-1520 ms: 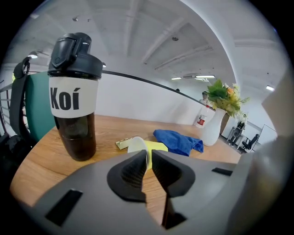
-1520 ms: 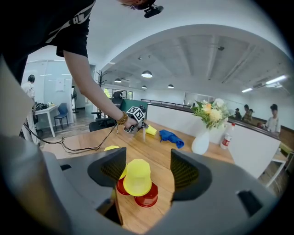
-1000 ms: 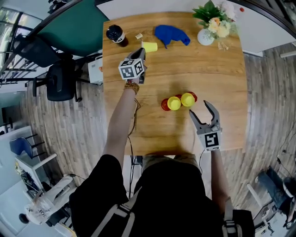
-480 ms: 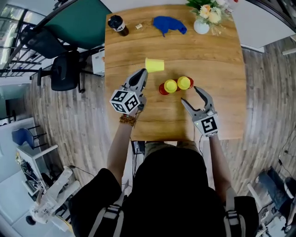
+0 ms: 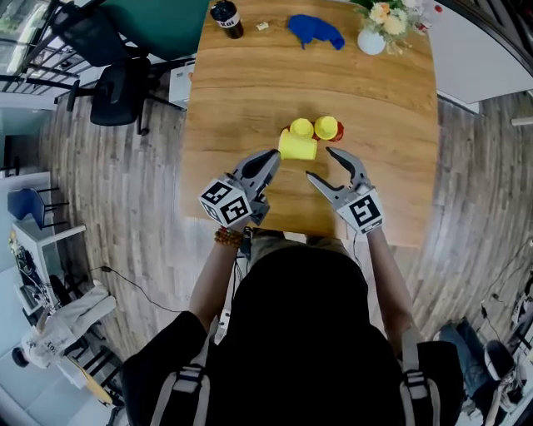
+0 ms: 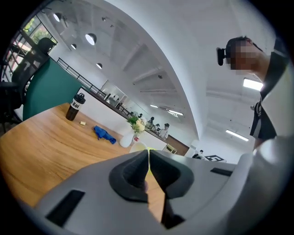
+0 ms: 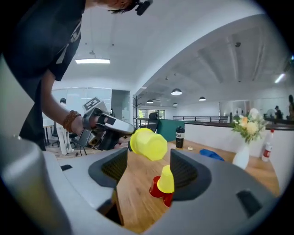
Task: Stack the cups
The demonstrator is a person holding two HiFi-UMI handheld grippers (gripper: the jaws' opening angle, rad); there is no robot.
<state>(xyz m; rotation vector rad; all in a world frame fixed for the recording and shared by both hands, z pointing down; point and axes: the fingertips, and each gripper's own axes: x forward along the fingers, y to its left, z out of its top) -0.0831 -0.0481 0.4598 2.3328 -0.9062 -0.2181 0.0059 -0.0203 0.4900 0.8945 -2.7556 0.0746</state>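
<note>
I am holding a yellow cup point(image 5: 297, 147) by its rim in my left gripper point(image 5: 275, 156). The jaws are pressing almost together on the thin wall, which is showing as a yellow sliver between them in the left gripper view. The cup is sticking out sideways from the jaw tips, on its side in the air, its closed bottom pointing away from the gripper. From the right gripper view the yellow cup point(image 7: 148, 143) is hanging clear above the table, with the left gripper point(image 7: 123, 133) just behind it.

Just beyond the held cup, two more yellow cups point(image 5: 301, 127) are standing side by side, with red cups point(image 5: 337, 131) showing at their bases. In the right gripper view one of them point(image 7: 166, 180) is sitting mouth down, red point(image 7: 155, 189) peeking out beneath it.

My right gripper point(image 5: 321, 165) is hovering beside the left one, jaws spread wide and gripping nothing. The held cup and the standing cups are lying ahead of its tips, framed between the two jaws but apart from them.

Everything is resting on a wooden table point(image 5: 241, 108). Far ahead of both grippers, at its back edge, a black bottle point(image 5: 226, 17), a blue cloth point(image 5: 315, 29) and a white vase of flowers point(image 5: 372, 37) are sitting well apart from the cups.
</note>
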